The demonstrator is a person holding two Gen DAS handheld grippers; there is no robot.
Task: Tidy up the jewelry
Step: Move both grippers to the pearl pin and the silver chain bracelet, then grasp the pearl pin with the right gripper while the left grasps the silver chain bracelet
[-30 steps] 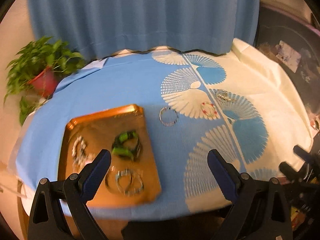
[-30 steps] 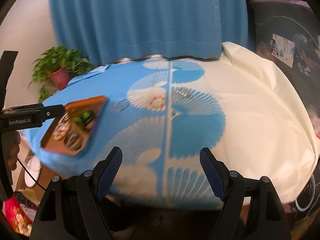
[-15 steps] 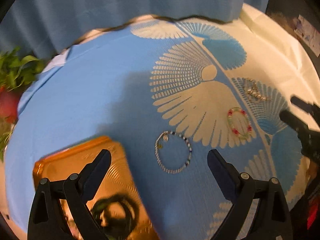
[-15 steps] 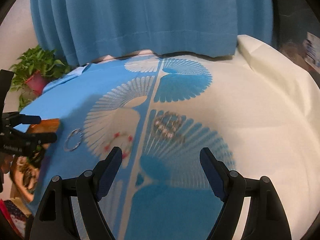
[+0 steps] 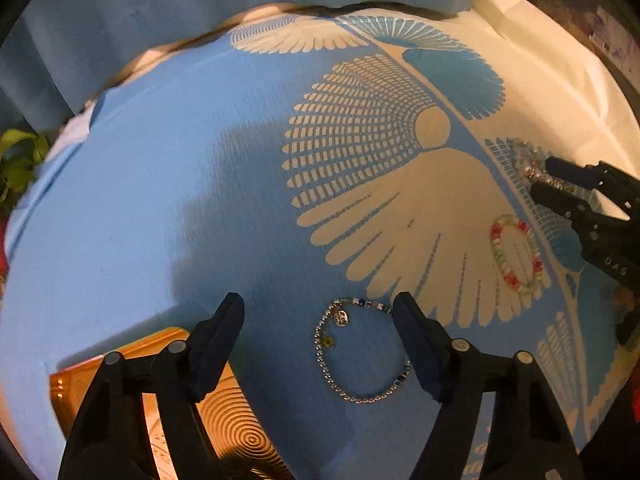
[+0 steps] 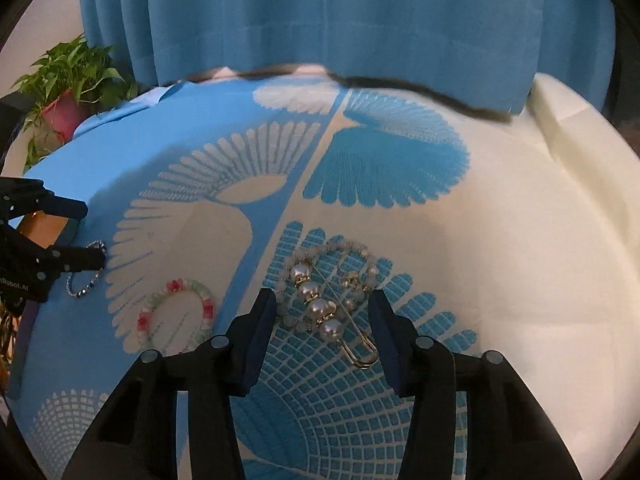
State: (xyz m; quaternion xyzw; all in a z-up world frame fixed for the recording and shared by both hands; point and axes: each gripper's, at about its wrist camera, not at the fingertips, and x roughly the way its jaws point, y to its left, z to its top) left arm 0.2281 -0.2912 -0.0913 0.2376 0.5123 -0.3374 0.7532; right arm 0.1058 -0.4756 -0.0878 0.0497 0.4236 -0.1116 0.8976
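A silver chain bracelet with charms (image 5: 360, 354) lies on the blue cloth between the fingers of my open left gripper (image 5: 318, 312); it also shows in the right wrist view (image 6: 86, 276). A pearl pin brooch with a bead bracelet (image 6: 326, 300) lies between the fingers of my open right gripper (image 6: 322, 306). A red, green and white bead bracelet (image 5: 516, 254) lies between the two groups and also shows in the right wrist view (image 6: 176, 314). The corner of a gold tray (image 5: 224, 424) is at the lower left.
The table carries a blue and cream cloth with fan patterns (image 6: 380, 160). A blue curtain (image 6: 320, 12) hangs behind it. A potted plant (image 6: 68, 80) stands at the far left. The table's near edge curves away at the right.
Both grippers have moved forward and down toward the cloth. The chain bracelet now lies between the left fingers, and the pearl brooch between the right fingers. Most of the tray has left the view.
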